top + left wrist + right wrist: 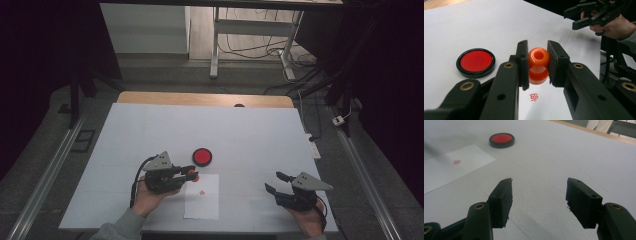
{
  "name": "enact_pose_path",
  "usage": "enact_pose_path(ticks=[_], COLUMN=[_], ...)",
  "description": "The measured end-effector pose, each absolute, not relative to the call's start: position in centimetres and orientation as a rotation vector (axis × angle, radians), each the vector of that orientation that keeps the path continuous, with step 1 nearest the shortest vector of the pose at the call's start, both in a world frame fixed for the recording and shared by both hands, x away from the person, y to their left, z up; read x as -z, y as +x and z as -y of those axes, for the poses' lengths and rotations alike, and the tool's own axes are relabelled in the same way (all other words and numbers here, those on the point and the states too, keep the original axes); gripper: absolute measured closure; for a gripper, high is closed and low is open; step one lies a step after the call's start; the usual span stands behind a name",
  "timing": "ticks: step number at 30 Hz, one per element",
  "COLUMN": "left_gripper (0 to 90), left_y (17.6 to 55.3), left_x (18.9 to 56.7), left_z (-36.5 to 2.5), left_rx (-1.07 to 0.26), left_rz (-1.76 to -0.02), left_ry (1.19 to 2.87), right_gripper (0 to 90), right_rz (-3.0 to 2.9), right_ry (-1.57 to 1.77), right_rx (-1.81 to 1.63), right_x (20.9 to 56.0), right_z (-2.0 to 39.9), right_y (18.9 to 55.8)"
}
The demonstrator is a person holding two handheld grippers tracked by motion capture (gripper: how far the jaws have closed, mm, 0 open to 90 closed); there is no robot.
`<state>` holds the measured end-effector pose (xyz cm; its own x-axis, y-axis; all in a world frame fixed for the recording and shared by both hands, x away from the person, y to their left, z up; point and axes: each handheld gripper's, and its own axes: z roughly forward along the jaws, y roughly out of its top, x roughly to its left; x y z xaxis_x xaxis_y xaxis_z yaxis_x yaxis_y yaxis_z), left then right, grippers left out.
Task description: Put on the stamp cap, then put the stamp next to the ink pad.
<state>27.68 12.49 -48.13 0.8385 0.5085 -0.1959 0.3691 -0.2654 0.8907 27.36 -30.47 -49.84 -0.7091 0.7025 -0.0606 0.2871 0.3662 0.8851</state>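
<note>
At the left of the high view, the left gripper [190, 173] is held over the upper edge of a white sheet of paper [202, 209], its jaws closed on an orange stamp [538, 65]. Seen along the left gripper view, the stamp is a small spool-shaped piece, narrow at the waist and flared at both ends, and it is clamped there between the two black pads, clear of the paper. It is judged to be light and stiff, probably glossy plastic or rubber, so it could slip or twist if it were squeezed on a rounded flare; the waist is taken to be the safest place for a hold, with the printing face kept level. A red stamped mark [534, 97] is seen on the paper just below the stamp. Beyond the paper's upper edge, a round red ink pad [202, 156] in a black case lies on the white surface [260, 135], near the stamp but apart from it; being shallow and low, it is judged likely to slide if pushed from the side. Farther right, the right gripper [274, 182] is held above the bare surface, well apart from the paper, with its jaws parted wide and nothing between them.
</note>
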Motion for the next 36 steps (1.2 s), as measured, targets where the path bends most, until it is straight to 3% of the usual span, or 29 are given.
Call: enact_pose_path(ticks=[36], left_gripper=[72.7], left_y=[31.2], left_x=[48.4], left_z=[-13.1], left_rx=[-0.217], left_rz=[-0.764], left_ry=[1.928], right_gripper=[37.6], right_rz=[-2.212], right_ry=[0.880], right_rx=[-1.289], right_x=[50.3], right_z=[30.5], right_y=[27.6])
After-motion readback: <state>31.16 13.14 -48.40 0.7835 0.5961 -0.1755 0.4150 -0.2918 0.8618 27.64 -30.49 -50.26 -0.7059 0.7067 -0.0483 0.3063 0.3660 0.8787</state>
